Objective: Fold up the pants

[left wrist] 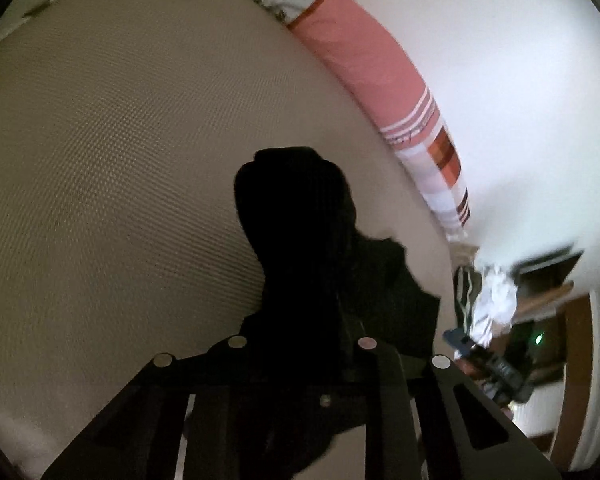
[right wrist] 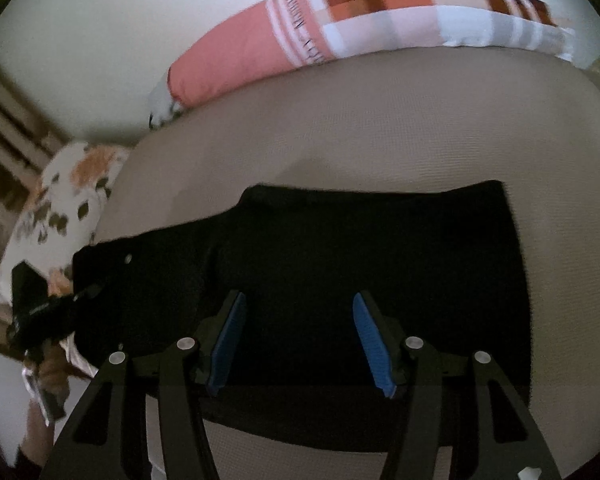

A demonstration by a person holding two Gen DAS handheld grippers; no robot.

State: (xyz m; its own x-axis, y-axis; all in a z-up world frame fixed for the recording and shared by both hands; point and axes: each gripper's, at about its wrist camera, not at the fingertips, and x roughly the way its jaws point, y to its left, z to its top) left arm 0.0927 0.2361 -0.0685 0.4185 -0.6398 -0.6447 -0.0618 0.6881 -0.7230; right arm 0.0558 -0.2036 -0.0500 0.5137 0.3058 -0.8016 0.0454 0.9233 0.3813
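Looking down the right wrist view first, the black pants (right wrist: 372, 256) lie spread flat across the beige mattress (right wrist: 380, 120), a broad dark rectangle with its far edge running straight and one end trailing toward the left edge of the bed. The right gripper (right wrist: 298, 336) hangs over that cloth with its blue pads (right wrist: 230, 336) standing well apart, about half spread, nothing pinched between them; whether the tips touch the fabric is hard to tell. Behind, a long pink and checked pillow (right wrist: 260, 52) lies along the white wall (right wrist: 80, 40), and a white pillow with brown patches (right wrist: 64, 200) sits at the left, just beside the pants' end. This view also catches a dark shape at the far left edge, too dim to name. Over to the left wrist view, and it is a different picture: here the pants (left wrist: 300, 248) rise as a bunched black column, gathered up off the woven mattress (left wrist: 120, 140) rather than lying flat. The left gripper (left wrist: 300, 352) is nearly closed, and its fingers are buried in the dark cloth, so the pads themselves cannot be seen, yet the fabric hangs from right where they meet. Only this view shows the cluttered corner (left wrist: 500, 320) past the bed, blurred clothes and shelving.
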